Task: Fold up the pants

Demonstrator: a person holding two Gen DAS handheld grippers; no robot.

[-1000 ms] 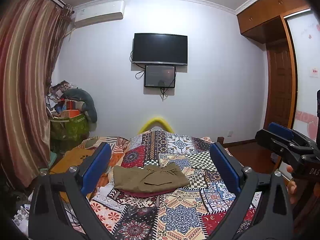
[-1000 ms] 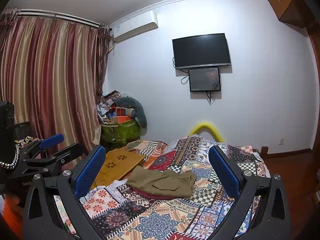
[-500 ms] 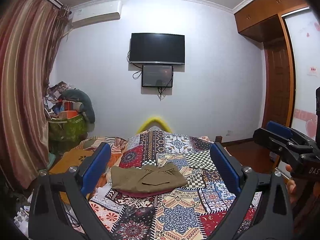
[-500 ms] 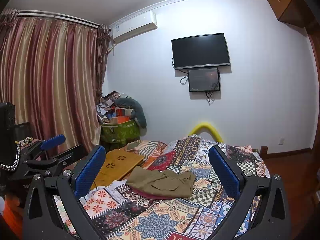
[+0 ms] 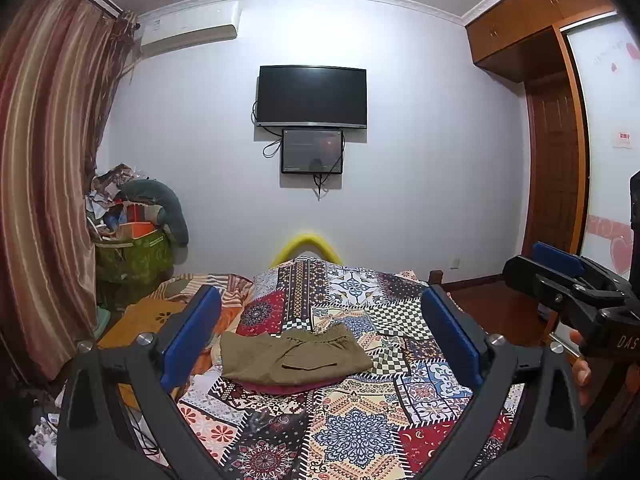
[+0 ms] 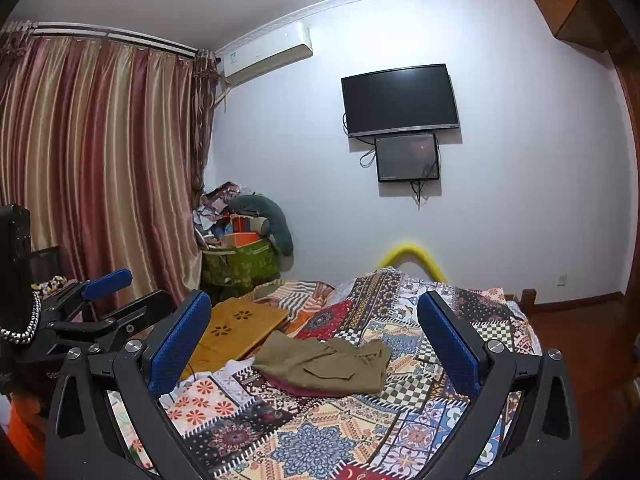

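Folded olive-brown pants (image 5: 292,354) lie on the patchwork bedspread (image 5: 360,420), on top of a dark red garment (image 5: 288,387). They also show in the right wrist view (image 6: 328,364). My left gripper (image 5: 320,336) is open and empty, held well back from and above the pants. My right gripper (image 6: 314,338) is open and empty too, also held back from them. The right gripper shows at the right edge of the left wrist view (image 5: 560,276). The left gripper shows at the left edge of the right wrist view (image 6: 100,296).
A wooden lap tray (image 6: 236,330) lies on the bed left of the pants. A heaped green basket (image 5: 132,256) stands by the curtain. A yellow bed-end hoop (image 5: 306,246), wall TV (image 5: 311,96) and wooden door (image 5: 554,168) are farther off.
The left wrist view has shifted slightly, so the room and pants sit a little further left in its frame. Both grippers stay open and the pants have not moved.
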